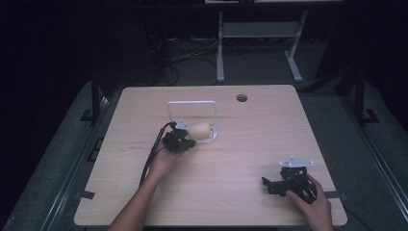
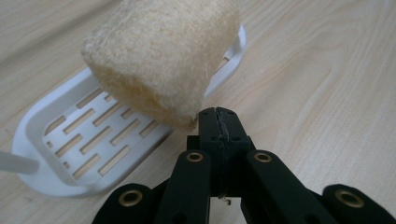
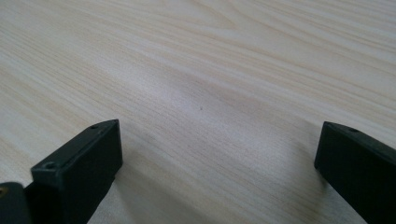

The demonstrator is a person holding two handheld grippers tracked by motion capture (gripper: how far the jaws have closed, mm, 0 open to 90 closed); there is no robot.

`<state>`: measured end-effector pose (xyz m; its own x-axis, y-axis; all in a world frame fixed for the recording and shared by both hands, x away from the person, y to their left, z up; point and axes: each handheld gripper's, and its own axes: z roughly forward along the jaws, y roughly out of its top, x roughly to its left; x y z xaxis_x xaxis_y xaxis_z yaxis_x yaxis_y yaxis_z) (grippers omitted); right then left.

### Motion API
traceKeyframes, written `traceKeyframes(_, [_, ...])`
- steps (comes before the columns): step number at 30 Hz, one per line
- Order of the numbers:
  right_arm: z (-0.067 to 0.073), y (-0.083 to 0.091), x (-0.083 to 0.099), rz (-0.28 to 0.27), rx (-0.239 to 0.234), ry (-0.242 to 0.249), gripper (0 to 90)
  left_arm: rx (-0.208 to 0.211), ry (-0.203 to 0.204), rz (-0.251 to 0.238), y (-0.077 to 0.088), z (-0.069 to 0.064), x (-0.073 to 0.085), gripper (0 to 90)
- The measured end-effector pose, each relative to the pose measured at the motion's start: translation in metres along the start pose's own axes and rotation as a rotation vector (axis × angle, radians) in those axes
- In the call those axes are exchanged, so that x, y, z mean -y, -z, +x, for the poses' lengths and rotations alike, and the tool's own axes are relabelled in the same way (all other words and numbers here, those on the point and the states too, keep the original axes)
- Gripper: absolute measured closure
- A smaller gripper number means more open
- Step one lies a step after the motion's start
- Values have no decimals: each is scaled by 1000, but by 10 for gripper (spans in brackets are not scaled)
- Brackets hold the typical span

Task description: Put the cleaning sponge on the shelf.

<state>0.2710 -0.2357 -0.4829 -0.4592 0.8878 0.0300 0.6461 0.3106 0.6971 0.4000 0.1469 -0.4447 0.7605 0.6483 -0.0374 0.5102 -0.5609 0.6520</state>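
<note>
A tan loofah sponge (image 2: 161,56) lies tilted over a white slotted tray (image 2: 70,140) near the middle of the table; in the high view the sponge (image 1: 202,131) is just right of my left gripper (image 1: 185,140). The left gripper (image 2: 218,123) has its jaws pressed together, and their tip touches the sponge's lower corner. I cannot tell whether any fibres are pinched. My right gripper (image 1: 272,185) rests at the table's front right, held in a hand. In the right gripper view it (image 3: 217,163) stands wide open over bare wood.
A white wire frame (image 1: 191,103) rises from the tray's far side. The wooden table (image 1: 250,144) has a round cable hole (image 1: 242,98) at the back. A desk's legs (image 1: 220,48) stand on the dark floor behind.
</note>
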Motion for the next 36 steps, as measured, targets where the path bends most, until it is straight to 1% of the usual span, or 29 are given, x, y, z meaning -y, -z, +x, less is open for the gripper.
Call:
traceKeyframes(3, [0, 0, 0, 0, 0, 1, 6, -10, 10, -3, 1, 2, 1, 899])
traceKeyframes(6, [0, 0, 0, 0, 0, 0, 7, -19, 8, -1, 2, 5, 2, 899])
traceKeyframes(11, [0, 0, 0, -1, 0, 1, 7, -29, 16, -3, 2, 9, 4, 899])
traceKeyframes(13, [0, 0, 0, 0, 0, 0, 7, -38, 24, -5, 4, 11, 4, 899])
traceKeyframes(14, [0, 0, 0, 0, 0, 0, 7, -39, 35, -13, 4, 11, 5, 899])
traceKeyframes(15, [0, 0, 0, 0, 0, 1, 6, -39, 35, -13, 4, 11, 5, 899])
traceKeyframes(16, [0, 0, 0, 0, 0, 0, 7, -49, 38, -15, 5, 13, 5, 899])
traceKeyframes(20, [0, 0, 0, -1, 0, 1, 7, -54, 44, -18, 7, 17, 7, 899])
traceKeyframes(26, [0, 0, 0, 0, 0, 1, 7, -49, 41, -17, 9, 16, 7, 899])
traceKeyframes(32, [0, 0, 0, 0, 0, 0, 7, -38, 41, -16, 19, 13, 9, 899])
traceKeyframes(36, [0, 0, 0, 0, 0, 1, 6, -37, 41, -25, 25, 11, 10, 899])
